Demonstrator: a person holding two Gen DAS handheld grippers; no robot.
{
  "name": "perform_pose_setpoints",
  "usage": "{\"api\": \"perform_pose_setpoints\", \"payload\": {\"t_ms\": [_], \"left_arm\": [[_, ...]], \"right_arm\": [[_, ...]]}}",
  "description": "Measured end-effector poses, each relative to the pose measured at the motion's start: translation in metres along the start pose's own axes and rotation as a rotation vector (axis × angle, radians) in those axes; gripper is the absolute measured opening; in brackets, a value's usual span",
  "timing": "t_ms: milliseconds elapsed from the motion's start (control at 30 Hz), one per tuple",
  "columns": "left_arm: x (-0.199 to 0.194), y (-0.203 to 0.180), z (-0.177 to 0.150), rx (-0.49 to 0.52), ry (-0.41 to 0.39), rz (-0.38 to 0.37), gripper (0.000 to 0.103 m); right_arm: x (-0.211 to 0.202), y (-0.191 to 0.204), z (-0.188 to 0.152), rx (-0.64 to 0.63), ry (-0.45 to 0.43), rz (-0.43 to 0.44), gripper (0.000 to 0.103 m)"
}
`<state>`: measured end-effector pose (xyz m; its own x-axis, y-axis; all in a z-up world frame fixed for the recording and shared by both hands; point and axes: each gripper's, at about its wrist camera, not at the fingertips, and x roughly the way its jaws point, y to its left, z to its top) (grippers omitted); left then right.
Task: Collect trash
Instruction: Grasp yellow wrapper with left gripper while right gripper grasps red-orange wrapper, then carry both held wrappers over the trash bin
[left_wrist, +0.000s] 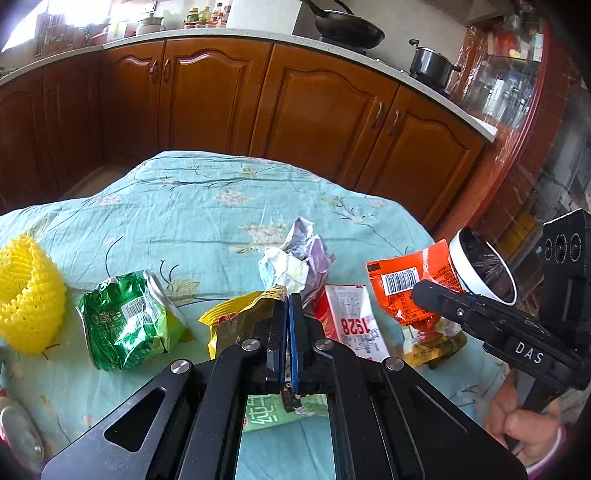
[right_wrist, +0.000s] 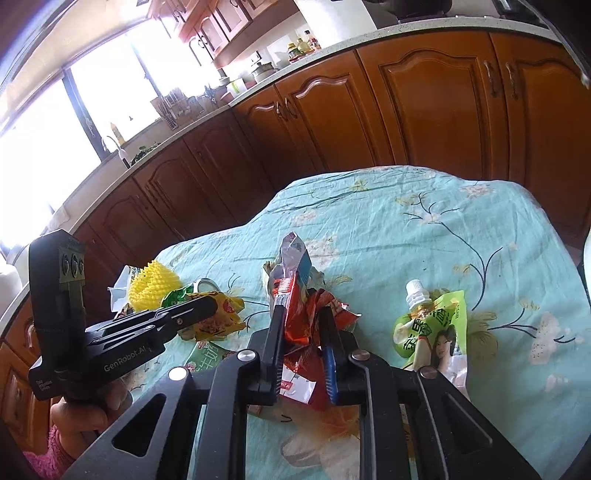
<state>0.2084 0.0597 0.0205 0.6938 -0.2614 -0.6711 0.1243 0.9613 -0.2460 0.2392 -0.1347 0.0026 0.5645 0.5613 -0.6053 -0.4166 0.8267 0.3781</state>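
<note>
left gripper (left_wrist: 287, 306) — fingers pressed together on yellow wrapper's (left_wrist: 236, 321) edge | right gripper (right_wrist: 301, 325) — fingers clamp orange wrapper (right_wrist: 299, 321) between them | green can (left_wrist: 129, 321) left of left fingers on tabletop (left_wrist: 207, 206)

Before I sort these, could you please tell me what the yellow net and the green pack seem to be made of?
The yellow net looks like soft foam mesh, matt, with open diamond holes; probably plastic foam. The green pack looks like thin glossy foil-lined plastic film: it is crinkled, shiny, and silver shows at its torn top.
</note>
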Motion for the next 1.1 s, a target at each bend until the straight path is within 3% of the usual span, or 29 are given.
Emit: {"api": "perform_pose_setpoints", "payload": {"t_ms": [333,1100], "left_arm": [[-0.009,-0.042,0.007,0.039,-0.027,-0.085,0.001],[0.012,-0.160,0.000,0.170,0.020,-0.254,0.001]], "right_arm": [[-0.042,-0.016,0.003,0.019,-0.067,-0.023,0.017],[-0.131,-0.110,-0.027,0.168,-0.167,-0.185,0.017]]}}
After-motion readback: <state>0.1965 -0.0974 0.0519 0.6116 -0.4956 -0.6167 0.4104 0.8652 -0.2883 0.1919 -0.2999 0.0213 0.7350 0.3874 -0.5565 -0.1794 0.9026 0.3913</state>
